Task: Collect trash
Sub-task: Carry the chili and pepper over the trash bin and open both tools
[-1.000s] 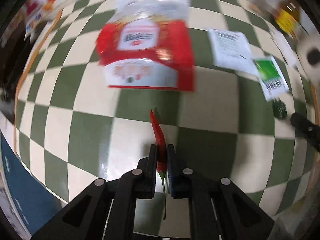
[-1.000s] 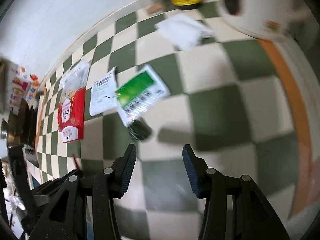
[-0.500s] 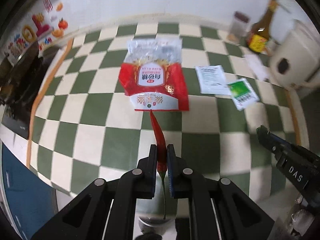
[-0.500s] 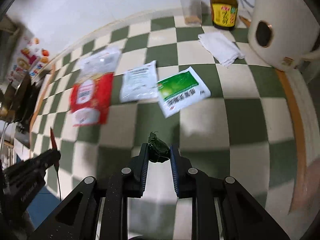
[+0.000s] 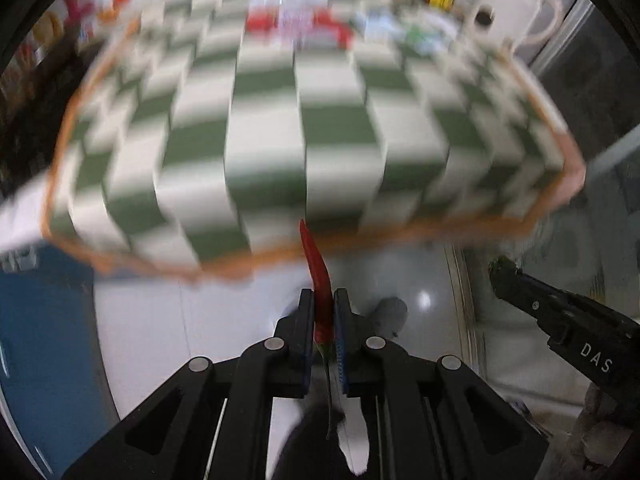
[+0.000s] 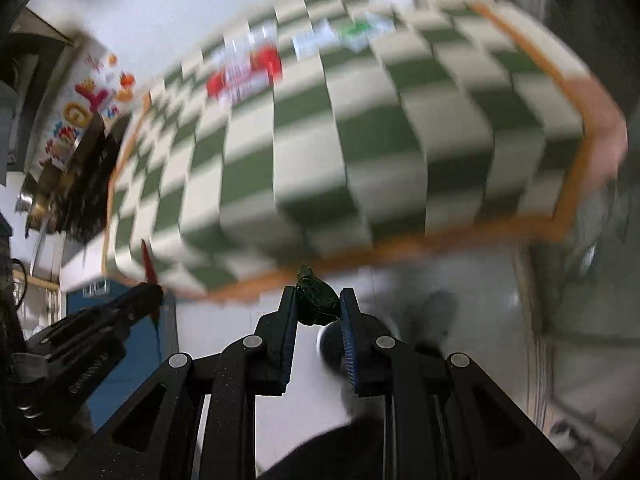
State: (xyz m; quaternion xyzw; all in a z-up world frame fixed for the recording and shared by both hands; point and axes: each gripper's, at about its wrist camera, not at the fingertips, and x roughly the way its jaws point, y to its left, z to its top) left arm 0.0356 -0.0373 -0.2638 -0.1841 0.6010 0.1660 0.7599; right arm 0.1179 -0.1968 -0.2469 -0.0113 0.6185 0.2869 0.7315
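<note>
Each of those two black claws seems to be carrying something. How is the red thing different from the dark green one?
The chili pepper is bright red, long and thin, and sticks out far past the left gripper. The green scrap is dark, short and crumpled, barely reaching beyond the right gripper. The pepper trails a thin stem; the scrap shows none. Both are pinched between closed fingers, off the checkered table.
</note>
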